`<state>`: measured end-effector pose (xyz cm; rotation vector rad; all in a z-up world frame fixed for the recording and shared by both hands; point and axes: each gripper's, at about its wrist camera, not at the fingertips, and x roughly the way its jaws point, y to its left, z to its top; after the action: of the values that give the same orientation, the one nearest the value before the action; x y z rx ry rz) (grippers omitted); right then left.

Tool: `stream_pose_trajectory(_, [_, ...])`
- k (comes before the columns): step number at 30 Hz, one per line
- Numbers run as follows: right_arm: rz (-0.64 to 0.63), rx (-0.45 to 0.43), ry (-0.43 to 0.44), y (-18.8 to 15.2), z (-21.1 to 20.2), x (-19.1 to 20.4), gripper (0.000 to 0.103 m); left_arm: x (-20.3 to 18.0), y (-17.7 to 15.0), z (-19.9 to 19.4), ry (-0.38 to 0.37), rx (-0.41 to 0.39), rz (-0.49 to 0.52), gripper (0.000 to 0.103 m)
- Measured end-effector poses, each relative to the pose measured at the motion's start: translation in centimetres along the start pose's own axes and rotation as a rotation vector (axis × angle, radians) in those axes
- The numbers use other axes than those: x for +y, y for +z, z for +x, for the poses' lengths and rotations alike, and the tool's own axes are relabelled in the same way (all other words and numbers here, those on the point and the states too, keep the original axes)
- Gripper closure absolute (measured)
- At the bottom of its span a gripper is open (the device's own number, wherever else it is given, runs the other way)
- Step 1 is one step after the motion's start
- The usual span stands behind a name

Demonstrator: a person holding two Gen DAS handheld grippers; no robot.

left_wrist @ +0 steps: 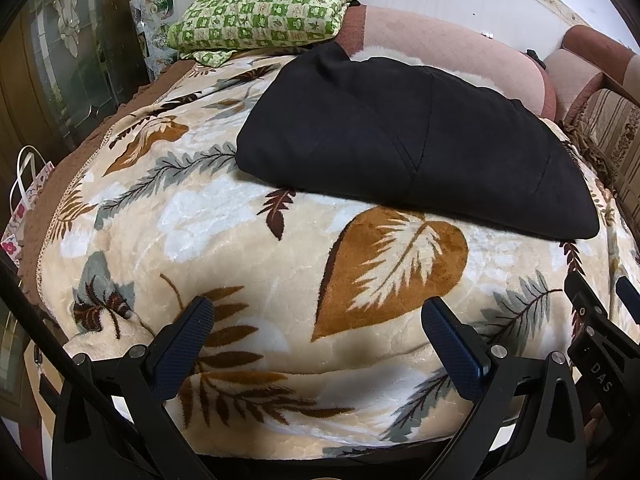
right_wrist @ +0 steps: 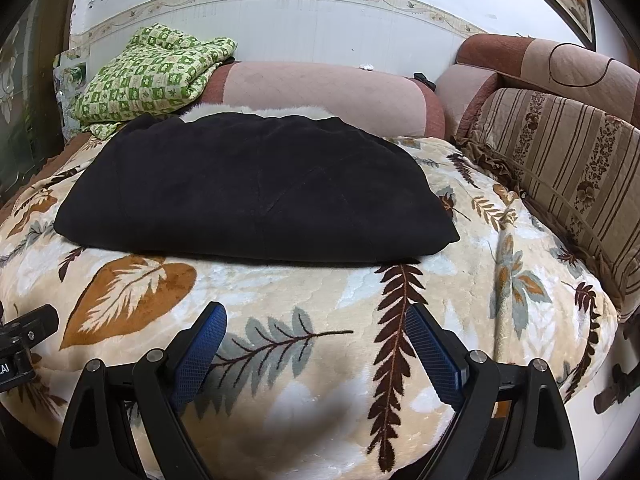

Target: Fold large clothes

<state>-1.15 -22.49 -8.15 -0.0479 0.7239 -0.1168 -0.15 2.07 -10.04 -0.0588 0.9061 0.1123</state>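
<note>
A large black garment [left_wrist: 404, 144] lies folded into a flat rectangle on the leaf-patterned blanket [left_wrist: 240, 240]; it also shows in the right wrist view [right_wrist: 256, 192], with a bit of white fleece at its far edge. My left gripper [left_wrist: 318, 312] is open and empty, held above the blanket's near part, apart from the garment. My right gripper [right_wrist: 316, 316] is open and empty too, near the blanket's front edge, short of the garment. The right gripper also shows at the right edge of the left wrist view [left_wrist: 600, 320].
A folded green checked cloth [left_wrist: 260, 8] sits at the back left. Pink and brown sofa cushions [right_wrist: 320, 88] run along the wall. A striped cushion [right_wrist: 560, 168] stands on the right. A gift bag [left_wrist: 24, 208] hangs at the left.
</note>
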Motion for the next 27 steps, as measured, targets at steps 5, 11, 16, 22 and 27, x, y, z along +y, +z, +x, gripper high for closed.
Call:
stream_pose_trajectory(5, [-0.003, -0.01, 0.002, -0.1, -0.1, 0.1, 0.01, 0.0, 0.0, -0.5, 0.033, -0.031, 0.01, 0.0])
stream_pose_trajectory(11, [-0.012, -0.032, -0.014, 0.0, -0.5, 0.2, 0.009, 0.0, 0.2, -1.6, 0.048, -0.085, 0.008, 0.0])
stream_pose_trajectory(16, [-0.011, -0.048, -0.022, 0.0, -0.8, 0.1, 0.009, 0.0, 0.3, -2.2, 0.051, -0.111, 0.012, 0.0])
stream_pose_trajectory(22, [-0.002, -0.071, -0.023, 0.2, -1.1, -0.3, 0.009, 0.1, 0.4, -2.2, 0.05, -0.11, 0.012, 0.0])
stream_pose_trajectory(27, [-0.003, -0.067, -0.014, 0.4, -1.0, -0.2, 0.008, 0.5, 0.7, -2.0, 0.062, -0.112, 0.001, 0.0])
